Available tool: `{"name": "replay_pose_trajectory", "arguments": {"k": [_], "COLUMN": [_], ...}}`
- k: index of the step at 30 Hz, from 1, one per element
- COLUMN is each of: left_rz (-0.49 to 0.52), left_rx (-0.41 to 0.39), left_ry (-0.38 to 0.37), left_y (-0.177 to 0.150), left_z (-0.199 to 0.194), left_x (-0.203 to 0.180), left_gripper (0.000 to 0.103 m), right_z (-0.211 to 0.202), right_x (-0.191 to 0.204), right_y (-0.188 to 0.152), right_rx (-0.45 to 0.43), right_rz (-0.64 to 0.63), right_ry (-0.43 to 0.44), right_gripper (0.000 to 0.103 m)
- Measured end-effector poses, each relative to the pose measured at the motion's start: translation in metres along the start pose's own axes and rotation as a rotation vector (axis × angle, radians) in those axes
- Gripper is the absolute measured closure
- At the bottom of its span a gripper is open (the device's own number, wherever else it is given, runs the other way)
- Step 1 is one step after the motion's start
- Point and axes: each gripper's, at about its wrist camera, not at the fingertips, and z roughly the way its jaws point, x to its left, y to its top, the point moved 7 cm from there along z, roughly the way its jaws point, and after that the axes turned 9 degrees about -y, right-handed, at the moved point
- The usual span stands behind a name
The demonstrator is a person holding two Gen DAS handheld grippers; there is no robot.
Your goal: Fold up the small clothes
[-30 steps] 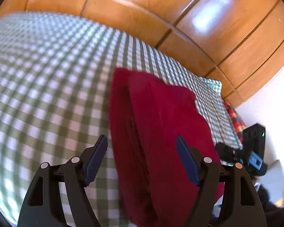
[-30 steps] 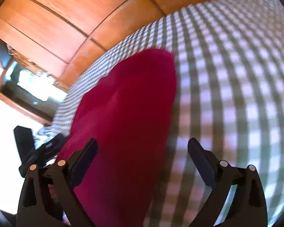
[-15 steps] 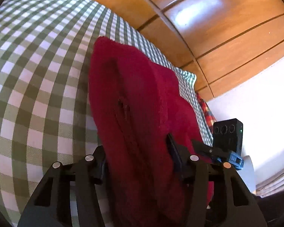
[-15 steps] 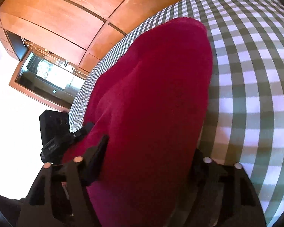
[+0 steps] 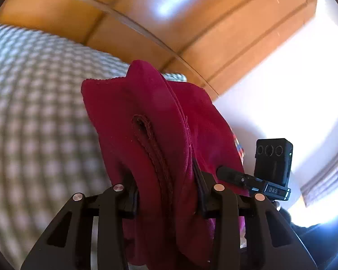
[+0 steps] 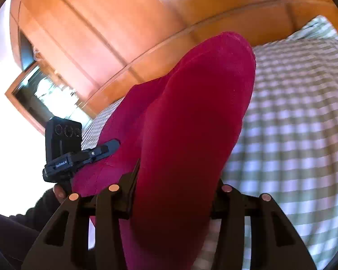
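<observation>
A dark red garment [image 5: 151, 121] with a stitched hem fills the middle of the left wrist view, lifted above the green-and-white checked cloth [image 5: 33, 112]. My left gripper [image 5: 166, 193] is shut on its near edge, cloth bunched between the jaws. In the right wrist view the same red garment [image 6: 191, 123] rises up in a thick fold. My right gripper [image 6: 173, 193] is shut on its other near edge. The fingertips of both are hidden by the cloth.
Wooden panelling [image 5: 169, 22] stands behind the checked surface [image 6: 293, 135]. The other gripper's black camera block shows in the left wrist view [image 5: 273, 162] and in the right wrist view [image 6: 63, 137]. A dark framed opening [image 6: 40, 94] is at the left.
Both grippers went from open around the flat garment to shut on its near edge, then lifted it off the checked cloth; the views now tilt up toward the wall.
</observation>
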Motion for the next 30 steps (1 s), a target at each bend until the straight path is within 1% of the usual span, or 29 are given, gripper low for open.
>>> {"name": "replay_pose_trajectory", "arguments": {"k": [2, 7, 10, 12, 14, 15, 16, 17, 20, 22, 23, 24, 25, 27, 28, 29, 30], "left_rz": [0.029, 0.107, 0.156, 0.174, 0.196, 0.193, 0.188, 0.174, 0.119, 0.142, 0.172, 0.220, 0.257, 0.318, 0.326, 0.325, 0.327], "left_rx": [0.037, 0.118, 0.157, 0.193, 0.242, 0.276, 0.305, 0.349, 0.320, 0.315, 0.305, 0.278, 0.247, 0.156, 0.117, 0.089, 0.069], "left_ry": [-0.008, -0.013, 0.008, 0.032, 0.098, 0.130, 0.161, 0.237, 0.248, 0.273, 0.300, 0.340, 0.373, 0.432, 0.430, 0.416, 0.389], "left_y": [0.012, 0.050, 0.065, 0.070, 0.068, 0.063, 0.059, 0.050, 0.045, 0.043, 0.044, 0.052, 0.054, 0.065, 0.069, 0.076, 0.074], "left_z": [0.031, 0.121, 0.163, 0.193, 0.224, 0.238, 0.247, 0.260, 0.255, 0.242, 0.232, 0.222, 0.216, 0.202, 0.194, 0.194, 0.188], "left_x": [-0.010, -0.036, -0.045, -0.045, -0.035, -0.026, -0.018, -0.001, 0.017, 0.012, 0.007, -0.003, -0.010, -0.023, -0.029, -0.033, -0.042], "left_gripper": [0.067, 0.067, 0.067, 0.067, 0.066, 0.066, 0.063, 0.054, 0.036, 0.036, 0.036, 0.036, 0.036, 0.039, 0.045, 0.053, 0.055], "right_z": [-0.015, -0.040, -0.047, -0.044, -0.035, -0.031, -0.022, -0.011, -0.011, -0.014, -0.018, -0.023, -0.033, -0.053, -0.060, -0.067, -0.066], "right_x": [-0.028, -0.091, -0.136, -0.161, -0.185, -0.203, -0.213, -0.226, -0.238, -0.234, -0.229, -0.230, -0.225, -0.210, -0.201, -0.189, -0.189], "right_y": [0.010, 0.038, 0.048, 0.050, 0.047, 0.042, 0.035, 0.024, 0.013, 0.015, 0.017, 0.027, 0.035, 0.047, 0.048, 0.049, 0.050], "right_rx": [-0.034, -0.112, -0.140, -0.143, -0.129, -0.106, -0.079, -0.048, -0.077, -0.077, -0.078, -0.088, -0.117, -0.176, -0.199, -0.222, -0.223], "right_rz": [0.019, 0.076, 0.130, 0.155, 0.186, 0.201, 0.215, 0.249, 0.312, 0.294, 0.260, 0.232, 0.185, 0.105, 0.077, 0.044, 0.023], "right_ry": [-0.059, -0.164, -0.222, -0.259, -0.298, -0.323, -0.347, -0.365, -0.352, -0.376, -0.424, -0.460, -0.524, -0.610, -0.625, -0.621, -0.613], "right_gripper": [0.059, 0.059, 0.059, 0.058, 0.057, 0.054, 0.051, 0.045, 0.028, 0.025, 0.024, 0.024, 0.024, 0.026, 0.027, 0.033, 0.043]}}
